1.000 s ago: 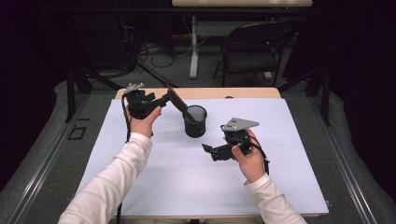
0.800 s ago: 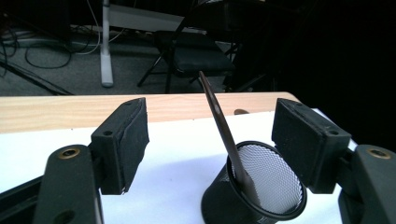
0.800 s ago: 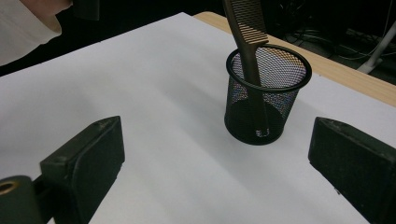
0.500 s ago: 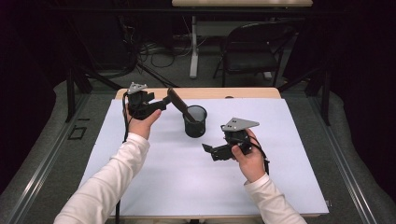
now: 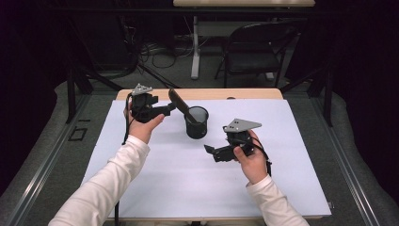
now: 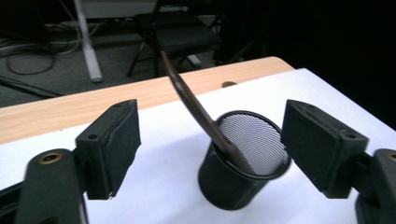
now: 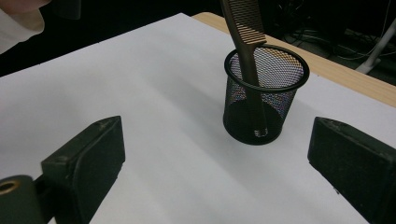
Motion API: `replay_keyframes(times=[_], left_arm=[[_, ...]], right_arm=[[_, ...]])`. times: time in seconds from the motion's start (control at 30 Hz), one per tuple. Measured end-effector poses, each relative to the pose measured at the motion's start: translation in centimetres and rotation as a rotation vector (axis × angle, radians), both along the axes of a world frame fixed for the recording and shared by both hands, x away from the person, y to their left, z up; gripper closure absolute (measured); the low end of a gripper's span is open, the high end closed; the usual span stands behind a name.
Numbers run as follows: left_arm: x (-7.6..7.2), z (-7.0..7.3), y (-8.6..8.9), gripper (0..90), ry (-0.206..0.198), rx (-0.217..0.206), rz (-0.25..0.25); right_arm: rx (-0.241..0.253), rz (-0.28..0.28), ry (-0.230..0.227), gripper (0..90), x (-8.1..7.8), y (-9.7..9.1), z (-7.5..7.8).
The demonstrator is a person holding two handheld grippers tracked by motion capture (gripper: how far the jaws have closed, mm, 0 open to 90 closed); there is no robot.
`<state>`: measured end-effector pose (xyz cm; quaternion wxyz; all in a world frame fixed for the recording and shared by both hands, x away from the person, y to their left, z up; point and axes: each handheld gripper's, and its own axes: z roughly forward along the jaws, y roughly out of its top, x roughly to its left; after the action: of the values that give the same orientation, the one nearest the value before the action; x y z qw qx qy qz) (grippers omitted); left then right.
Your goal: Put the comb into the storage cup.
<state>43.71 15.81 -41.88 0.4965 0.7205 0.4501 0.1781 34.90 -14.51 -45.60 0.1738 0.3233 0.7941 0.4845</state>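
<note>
The comb [image 6: 196, 109] stands tilted in the mesh cup [image 5: 196, 122] on the desk [image 5: 155, 183], ahead of and between the released jaws of the left gripper [image 5: 168, 109]. These jaws have just been opening, and nothing is pressed between them. To finish the release well, I think the left gripper should draw straight back from the comb, so no pad catches its top end and tips the light cup. The right gripper [image 5: 208, 150] also stands wide open and free, with the cup ahead of its jaws. The comb is thin, brown and fine-toothed; the cup is black wire mesh, round and see-through.
</note>
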Motion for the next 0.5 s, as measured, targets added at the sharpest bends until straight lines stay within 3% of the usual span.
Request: replay_keyframes(times=[0.13,0.5], left_arm=[[-0.23,0.2,0.08,15.8,0.003,-0.022,-0.02],[-0.96,0.75,0.5,15.8,-0.006,-0.017,-0.088]], right_arm=[[0.001,-0.001,-0.003,4.1,0.02,-0.05,0.01],[0.0,-0.001,-0.001,4.2,0.01,-0.02,0.01]])
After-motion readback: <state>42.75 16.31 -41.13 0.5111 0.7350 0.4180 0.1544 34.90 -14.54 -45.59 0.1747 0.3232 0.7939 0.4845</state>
